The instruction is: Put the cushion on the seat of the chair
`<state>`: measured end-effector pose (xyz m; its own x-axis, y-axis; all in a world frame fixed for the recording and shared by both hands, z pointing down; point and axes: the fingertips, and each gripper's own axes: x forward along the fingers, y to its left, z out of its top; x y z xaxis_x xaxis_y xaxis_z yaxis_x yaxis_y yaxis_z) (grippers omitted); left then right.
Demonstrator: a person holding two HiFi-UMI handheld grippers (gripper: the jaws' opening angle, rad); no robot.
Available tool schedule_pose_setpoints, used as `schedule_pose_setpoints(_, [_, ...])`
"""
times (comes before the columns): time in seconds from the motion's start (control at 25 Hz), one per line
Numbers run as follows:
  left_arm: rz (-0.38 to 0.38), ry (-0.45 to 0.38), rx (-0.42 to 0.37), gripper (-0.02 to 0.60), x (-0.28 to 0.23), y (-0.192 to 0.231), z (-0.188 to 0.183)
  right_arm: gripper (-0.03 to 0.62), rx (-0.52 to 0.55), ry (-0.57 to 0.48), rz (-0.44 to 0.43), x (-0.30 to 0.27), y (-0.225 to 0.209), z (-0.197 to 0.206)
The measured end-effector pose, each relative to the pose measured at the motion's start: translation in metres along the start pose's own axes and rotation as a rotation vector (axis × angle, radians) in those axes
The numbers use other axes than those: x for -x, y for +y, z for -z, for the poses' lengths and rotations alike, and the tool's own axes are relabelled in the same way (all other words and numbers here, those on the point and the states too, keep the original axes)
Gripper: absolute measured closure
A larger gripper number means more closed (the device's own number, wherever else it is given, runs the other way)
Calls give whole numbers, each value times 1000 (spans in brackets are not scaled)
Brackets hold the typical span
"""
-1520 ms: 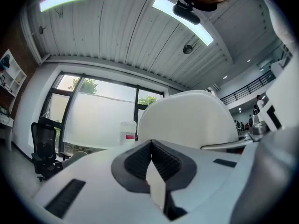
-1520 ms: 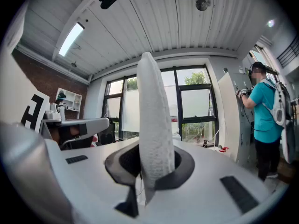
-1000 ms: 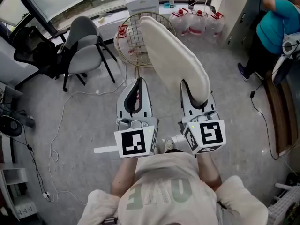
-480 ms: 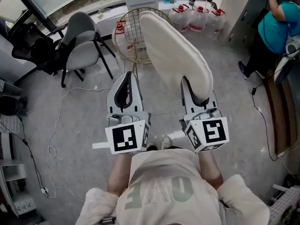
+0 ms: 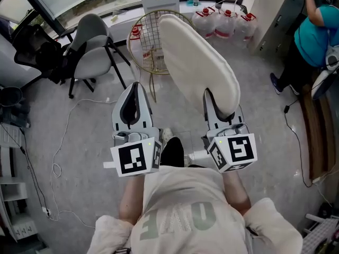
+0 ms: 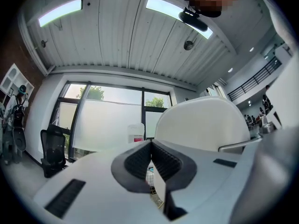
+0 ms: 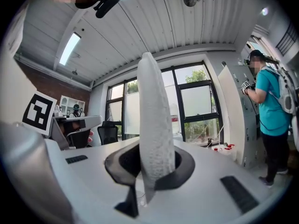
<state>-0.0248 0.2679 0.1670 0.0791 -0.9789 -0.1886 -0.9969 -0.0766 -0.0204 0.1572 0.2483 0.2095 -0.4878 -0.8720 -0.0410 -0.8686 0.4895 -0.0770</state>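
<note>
- The cream cushion (image 5: 196, 62) is gripped at its near end by the jaws of the right gripper (image 5: 218, 103). It is held clear of the floor (image 5: 265, 115), with its length running away from the person.
- In the right gripper view the cushion (image 7: 154, 106) is seen edge-on. It stands upright between the dark pads (image 7: 122, 160), which are pressed against both of its faces.
- The jaws of the left gripper (image 5: 133, 91) are clenched on nothing. In the left gripper view (image 6: 151, 146) the ribbed pads (image 6: 139, 160) are seen meeting at their tips.
- The left gripper is held beside the right one, apart from the cushion, whose pale face (image 6: 201, 125) is seen to the right in the left gripper view.
- A wire chair (image 5: 144, 41) with a round gold frame stands on the floor beyond the grippers. In the head view its right side is overlapped by the far end of the cushion. Whether the two touch cannot be told, and the cushion has not been laid on the seat.
- A grey chair (image 5: 91, 52) stands to the left of the wire chair, and a black office chair (image 5: 37, 52) further left.
- Red-capped water jugs (image 5: 222, 21) are lined up behind the cushion's far end.
- A person in a teal top (image 5: 317, 33) is seen at the right edge, also visible in the right gripper view (image 7: 268, 111).
- A white cable (image 5: 66, 142) lies on the floor to the left.
</note>
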Motion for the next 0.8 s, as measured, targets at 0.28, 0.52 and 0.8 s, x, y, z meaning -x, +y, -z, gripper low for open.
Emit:
schedule_pose_setpoints(0.28, [16,-25,-5,568,-37,-6,20,549,26,-36,19,-26,-26,5])
schedule_pose_setpoints(0.52, [16,-20,-13,568,-96,13,35,549,25,-40,25,-82,-49,7])
schedule_pose_setpoints(0.8, [18,-18,-20,568,-190,53,52,549,27,-17,40,-184,-74,13])
